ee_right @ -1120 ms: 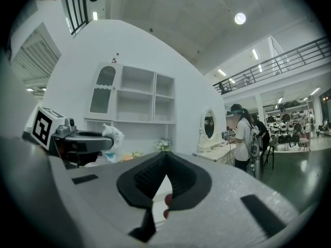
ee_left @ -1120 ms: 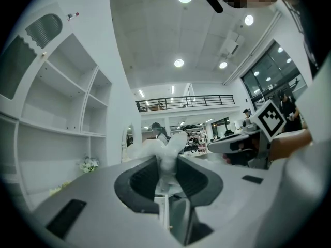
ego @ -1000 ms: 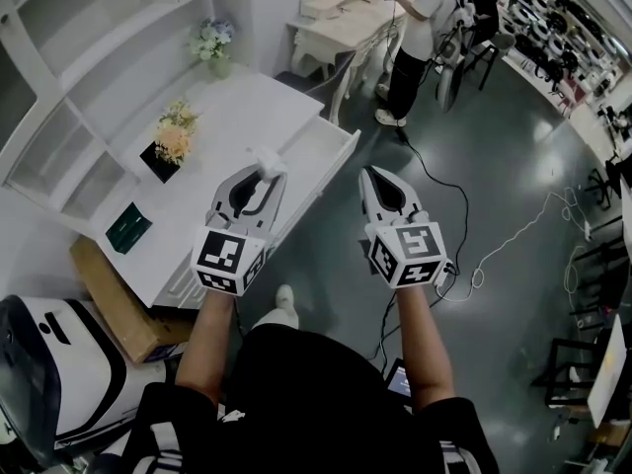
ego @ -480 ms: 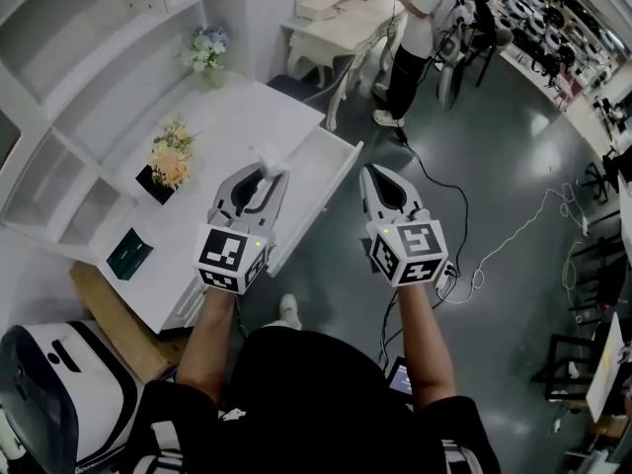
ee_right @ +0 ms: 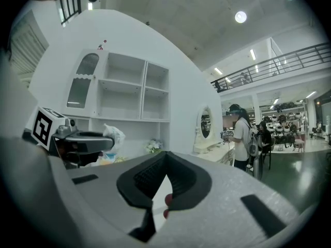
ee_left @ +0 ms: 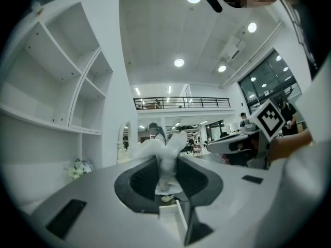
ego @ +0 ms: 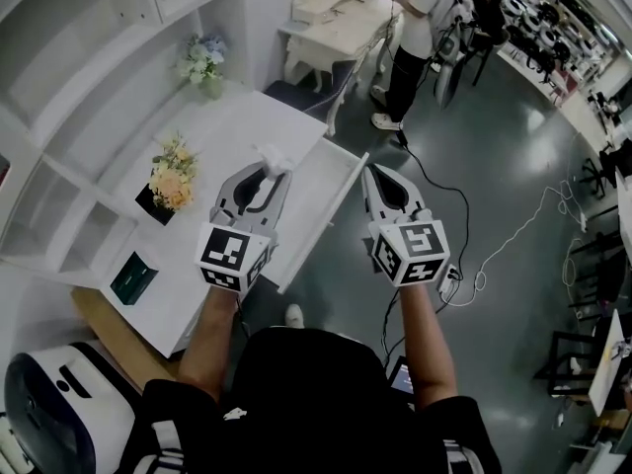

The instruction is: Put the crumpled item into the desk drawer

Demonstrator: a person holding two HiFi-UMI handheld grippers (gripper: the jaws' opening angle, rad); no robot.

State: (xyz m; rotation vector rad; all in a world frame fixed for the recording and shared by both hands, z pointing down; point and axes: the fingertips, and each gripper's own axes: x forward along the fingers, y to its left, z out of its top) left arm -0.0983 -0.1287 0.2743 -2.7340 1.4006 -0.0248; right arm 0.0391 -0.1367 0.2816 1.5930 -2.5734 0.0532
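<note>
I am clamping the crumpled item [ego: 272,156] in my left gripper's [ego: 268,170] jaws, about where the counter [ego: 237,126] meets the open drawer [ego: 336,200]. My right gripper's [ego: 373,172] jaws are pressing together, empty. Releasing now is risking a landing on the counter. Compared with a second ago, the drawer is sitting closer beneath my grippers

Far left, against white shelving [ego: 89,38], a vase of pale blue flowers [ego: 200,59]. Nearer, a dark pot of orange and yellow flowers [ego: 172,173]; nearer still, a flat dark green box [ego: 130,276]. Near left, a cardboard box [ego: 109,319] on the floor [ego: 494,146]. Far off, a person [ego: 415,38] standing beside a white table [ego: 336,26]; at right, a white cable [ego: 478,280] across the dark floor.
</note>
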